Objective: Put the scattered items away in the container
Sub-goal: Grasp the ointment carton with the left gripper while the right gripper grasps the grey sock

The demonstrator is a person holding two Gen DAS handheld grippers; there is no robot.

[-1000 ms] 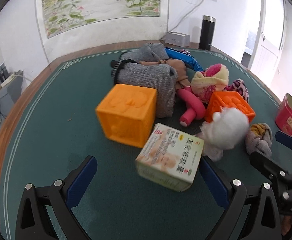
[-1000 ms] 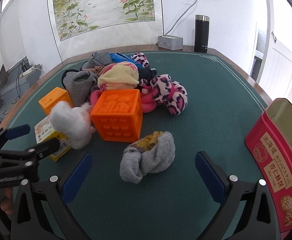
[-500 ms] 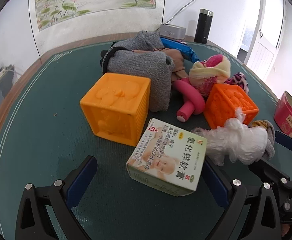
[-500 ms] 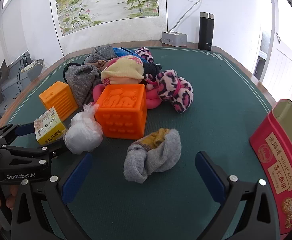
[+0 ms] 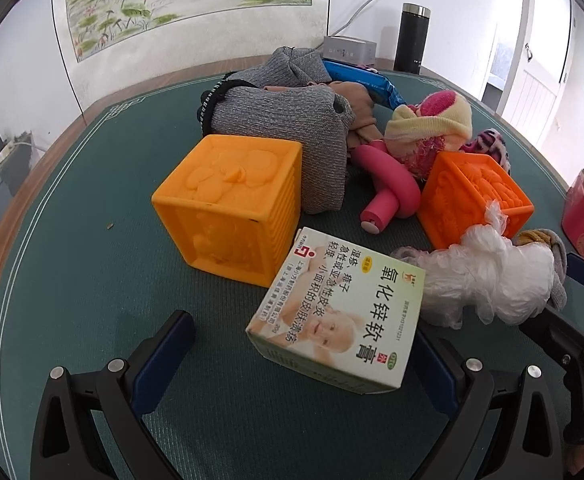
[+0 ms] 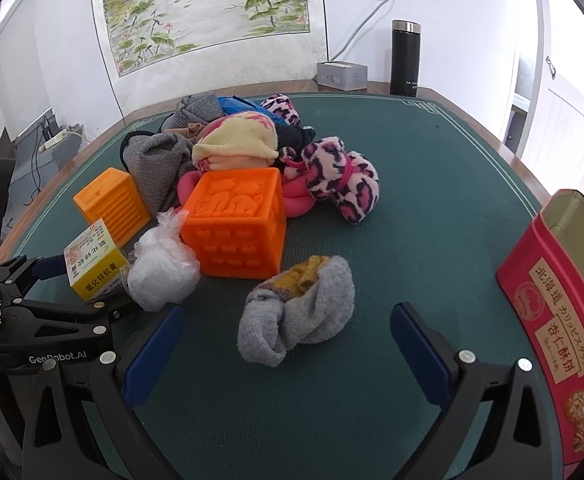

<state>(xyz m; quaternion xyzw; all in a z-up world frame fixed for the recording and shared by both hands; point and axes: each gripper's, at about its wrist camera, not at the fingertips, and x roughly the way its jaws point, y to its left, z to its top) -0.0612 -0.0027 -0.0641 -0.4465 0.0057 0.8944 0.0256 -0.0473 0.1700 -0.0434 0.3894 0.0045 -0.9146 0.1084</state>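
A white-and-yellow medicine box (image 5: 340,312) lies flat between the fingers of my left gripper (image 5: 298,330), which is open. The box touches a yellow-orange cube (image 5: 231,204). A crumpled white plastic bag (image 5: 488,280) rests to its right. In the right wrist view my right gripper (image 6: 287,312) is open around a balled grey-and-mustard sock (image 6: 296,312) without closing on it. The red biscuit tin (image 6: 552,320) stands open at the right. A darker orange cube (image 6: 235,228) sits behind the sock.
A pile of soft things fills the table's middle: grey knit cloth (image 5: 283,132), a pink tube toy (image 5: 388,196), a yellow-and-pink hat (image 6: 235,140), a leopard-print plush (image 6: 344,184). A black flask (image 6: 406,58) and a grey box (image 6: 342,76) stand at the far edge.
The medicine box and white bag, blurred and moving a second ago, have settled on the table. My left gripper has moved closer, so the box now lies between its fingers. The right gripper has edged forward.
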